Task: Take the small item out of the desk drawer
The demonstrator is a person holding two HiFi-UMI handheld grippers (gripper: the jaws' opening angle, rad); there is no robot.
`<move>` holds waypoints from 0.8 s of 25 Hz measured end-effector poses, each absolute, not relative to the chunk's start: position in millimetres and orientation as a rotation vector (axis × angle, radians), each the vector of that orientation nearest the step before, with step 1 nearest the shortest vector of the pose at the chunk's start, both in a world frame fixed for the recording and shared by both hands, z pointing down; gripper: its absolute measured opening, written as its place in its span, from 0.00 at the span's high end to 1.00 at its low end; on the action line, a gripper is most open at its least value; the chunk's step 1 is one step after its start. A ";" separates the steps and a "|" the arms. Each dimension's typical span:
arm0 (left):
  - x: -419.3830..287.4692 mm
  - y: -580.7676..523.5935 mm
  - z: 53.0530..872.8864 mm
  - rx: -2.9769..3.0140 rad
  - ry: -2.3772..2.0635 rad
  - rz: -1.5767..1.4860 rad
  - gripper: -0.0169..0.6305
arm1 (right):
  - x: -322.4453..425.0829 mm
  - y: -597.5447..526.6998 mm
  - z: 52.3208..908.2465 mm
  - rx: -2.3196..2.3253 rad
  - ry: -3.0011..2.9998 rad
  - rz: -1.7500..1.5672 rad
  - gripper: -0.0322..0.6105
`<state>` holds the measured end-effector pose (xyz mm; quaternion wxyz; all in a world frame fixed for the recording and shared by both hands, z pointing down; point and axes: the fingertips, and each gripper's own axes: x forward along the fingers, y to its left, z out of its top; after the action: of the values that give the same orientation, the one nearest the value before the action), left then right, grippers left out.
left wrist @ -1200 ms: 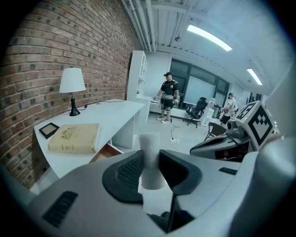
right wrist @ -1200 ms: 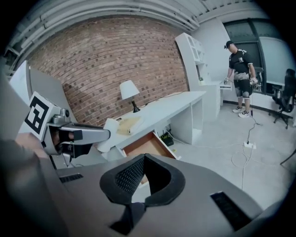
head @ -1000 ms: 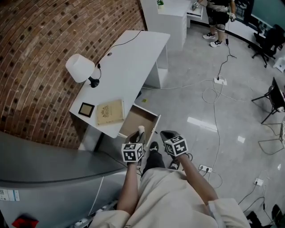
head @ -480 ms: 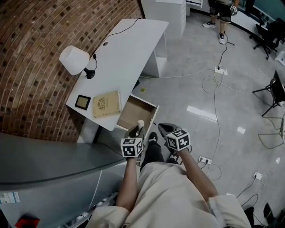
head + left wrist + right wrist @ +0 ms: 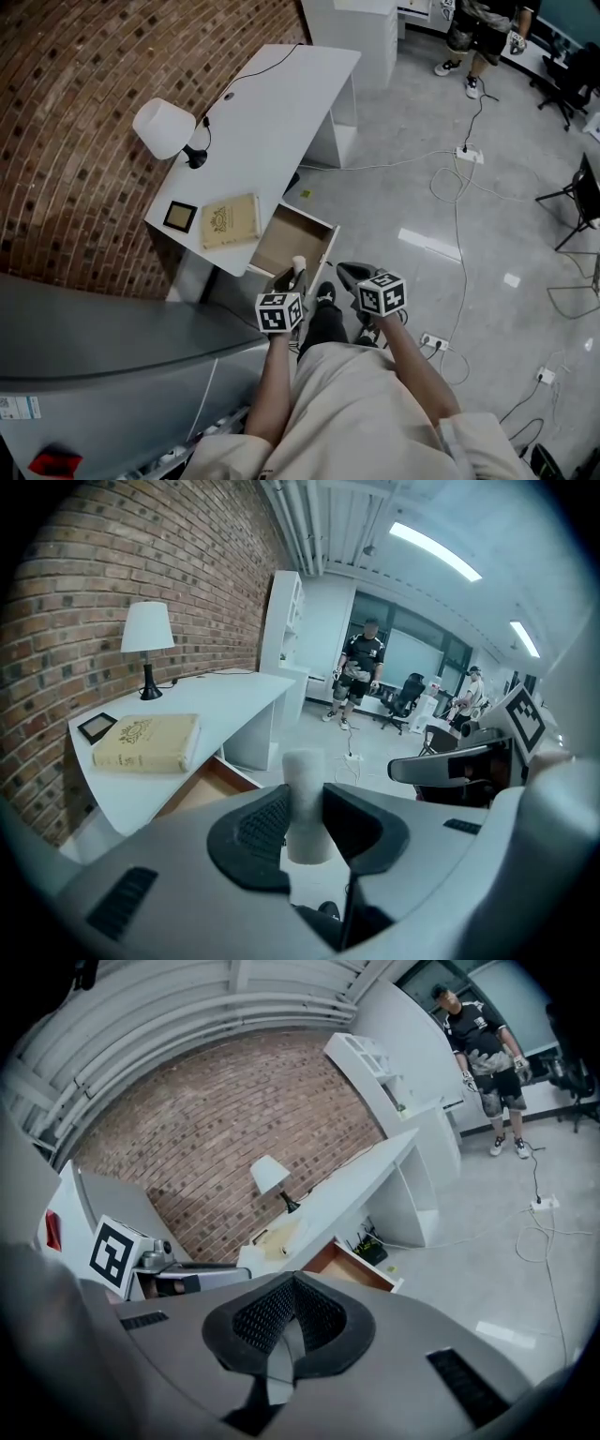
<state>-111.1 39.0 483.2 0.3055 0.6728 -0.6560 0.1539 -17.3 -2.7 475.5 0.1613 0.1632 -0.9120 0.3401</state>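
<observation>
A small white cylinder (image 5: pixel 305 803) stands upright between the jaws of my left gripper (image 5: pixel 305 829), which is shut on it. In the head view this cylinder (image 5: pixel 298 267) is held just off the front edge of the open desk drawer (image 5: pixel 323 246), whose wooden inside (image 5: pixel 202 789) looks bare. My right gripper (image 5: pixel 353 276) hovers beside the left one, over the floor to the right of the drawer. Its jaws are shut with nothing between them (image 5: pixel 292 1283). The drawer (image 5: pixel 352 1265) shows ahead of it.
The white desk (image 5: pixel 272 112) carries a tan book (image 5: pixel 230 221), a small dark frame (image 5: pixel 180 216) and a white lamp (image 5: pixel 161 129). A brick wall runs along its left. Cables and power strips (image 5: pixel 466 155) lie on the grey floor. A person (image 5: pixel 483 33) stands far off.
The head view has shifted slightly. Both grippers stay by the drawer front, the left still holding the white cylinder. The right gripper's marker cube has turned a little.
</observation>
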 end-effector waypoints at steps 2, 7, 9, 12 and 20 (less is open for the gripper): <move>-111.8 40.0 482.8 1.783 -1.737 0.404 0.78 | -18.3 -0.8 474.9 0.451 -2.601 0.966 0.91; -112.6 43.6 480.4 1.773 -1.742 0.374 0.78 | -20.5 3.1 470.4 0.424 -2.604 0.967 0.91; -112.3 43.3 480.2 1.776 -1.744 0.378 0.78 | -20.1 3.7 471.1 0.421 -2.599 0.964 0.91; -113.2 43.8 480.4 1.781 -1.745 0.388 0.78 | -21.0 6.7 474.6 0.407 -2.580 0.985 0.91; -110.2 47.8 487.3 1.773 -1.734 0.387 0.78 | -20.9 8.4 474.0 0.391 -2.586 0.973 0.91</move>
<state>-110.2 47.8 487.3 0.3105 0.6714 -0.6567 0.1465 -20.9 8.4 474.0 0.1747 0.1380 -0.9125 0.3432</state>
